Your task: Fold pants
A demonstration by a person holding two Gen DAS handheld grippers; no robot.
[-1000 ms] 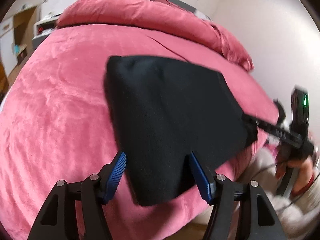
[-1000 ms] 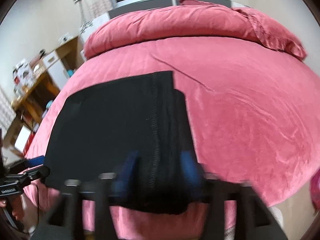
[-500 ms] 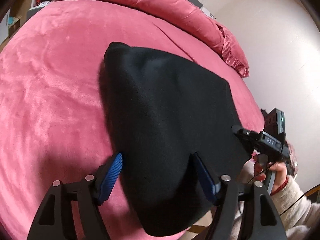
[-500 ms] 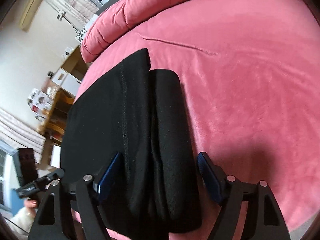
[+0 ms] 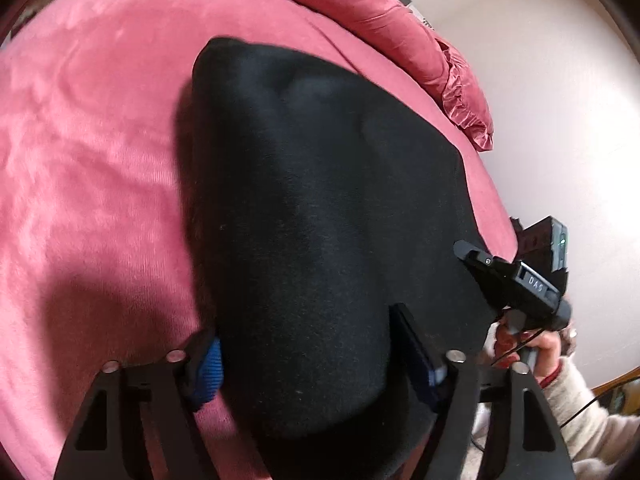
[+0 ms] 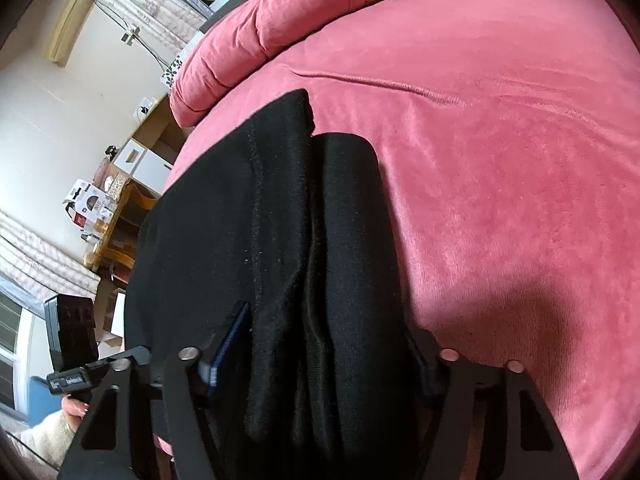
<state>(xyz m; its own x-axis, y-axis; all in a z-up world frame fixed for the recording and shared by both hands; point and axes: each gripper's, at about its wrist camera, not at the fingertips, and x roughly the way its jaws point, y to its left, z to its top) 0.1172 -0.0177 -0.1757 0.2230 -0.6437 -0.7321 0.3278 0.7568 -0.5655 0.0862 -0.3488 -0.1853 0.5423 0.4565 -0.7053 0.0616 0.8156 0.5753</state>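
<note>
A bed (image 5: 100, 168) covered in pink is seen, with black pants (image 5: 320, 220) laid folded on it near its front edge. The pants' left part is straddled by the spread left tool (image 5: 316, 356); their layered right edge is straddled by the spread right tool (image 6: 320, 352).
</note>
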